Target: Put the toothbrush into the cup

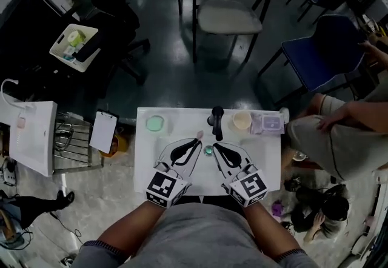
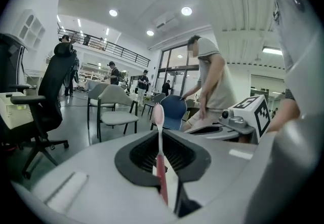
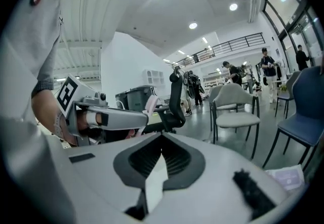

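Note:
A pink toothbrush (image 2: pixel 162 177) stands between the jaws of my left gripper (image 2: pixel 160 139), which is shut on its handle. The brush head (image 2: pixel 158 115) sticks out past the tips, pointing away and upward. From the head camera, the brush head (image 1: pixel 199 135) shows above the white table (image 1: pixel 145 170). A beige cup (image 1: pixel 242 120) and a pale green cup (image 1: pixel 155 123) stand at the table's far edge. My left gripper (image 1: pixel 193 144) and right gripper (image 1: pixel 215 146) hover side by side over the table's middle. The right gripper (image 3: pixel 161 142) is shut on nothing.
A black upright object (image 1: pixel 216 122) stands between the two cups, and a purple packet (image 1: pixel 267 122) lies at the far right. A small teal item (image 1: pixel 208 150) sits between the grippers. Chairs (image 1: pixel 227 9) stand beyond the table, and a seated person (image 1: pixel 339 127) is to the right.

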`<state>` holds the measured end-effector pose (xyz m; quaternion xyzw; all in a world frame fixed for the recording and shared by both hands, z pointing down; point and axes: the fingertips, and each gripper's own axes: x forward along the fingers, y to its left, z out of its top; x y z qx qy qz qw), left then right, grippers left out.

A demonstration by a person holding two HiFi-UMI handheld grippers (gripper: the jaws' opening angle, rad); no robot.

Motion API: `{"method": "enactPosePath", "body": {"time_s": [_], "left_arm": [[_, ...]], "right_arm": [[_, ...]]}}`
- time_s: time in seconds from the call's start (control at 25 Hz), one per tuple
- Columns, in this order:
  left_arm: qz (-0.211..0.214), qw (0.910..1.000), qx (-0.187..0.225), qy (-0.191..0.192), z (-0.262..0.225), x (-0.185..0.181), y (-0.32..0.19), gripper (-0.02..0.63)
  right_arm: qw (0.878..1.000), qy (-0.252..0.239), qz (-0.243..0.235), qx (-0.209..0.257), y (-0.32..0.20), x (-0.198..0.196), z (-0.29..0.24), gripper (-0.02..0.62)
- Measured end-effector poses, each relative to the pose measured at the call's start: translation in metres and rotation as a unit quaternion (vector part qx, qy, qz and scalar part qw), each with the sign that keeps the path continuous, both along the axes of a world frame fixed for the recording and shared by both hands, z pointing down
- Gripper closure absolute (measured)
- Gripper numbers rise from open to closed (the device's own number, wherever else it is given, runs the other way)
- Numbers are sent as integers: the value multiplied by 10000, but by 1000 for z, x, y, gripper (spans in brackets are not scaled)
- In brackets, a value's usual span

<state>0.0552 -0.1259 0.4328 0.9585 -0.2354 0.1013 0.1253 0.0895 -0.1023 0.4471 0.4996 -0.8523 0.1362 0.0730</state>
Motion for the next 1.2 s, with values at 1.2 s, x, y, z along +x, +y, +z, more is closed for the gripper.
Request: {"method": "enactPosePath", "body": {"time_s": [1.2], "left_arm": [[-421, 9938, 505, 892, -22, 182, -7, 575]], "right_arm": [[9967, -96, 721, 349, 0, 178, -12, 586]]}}
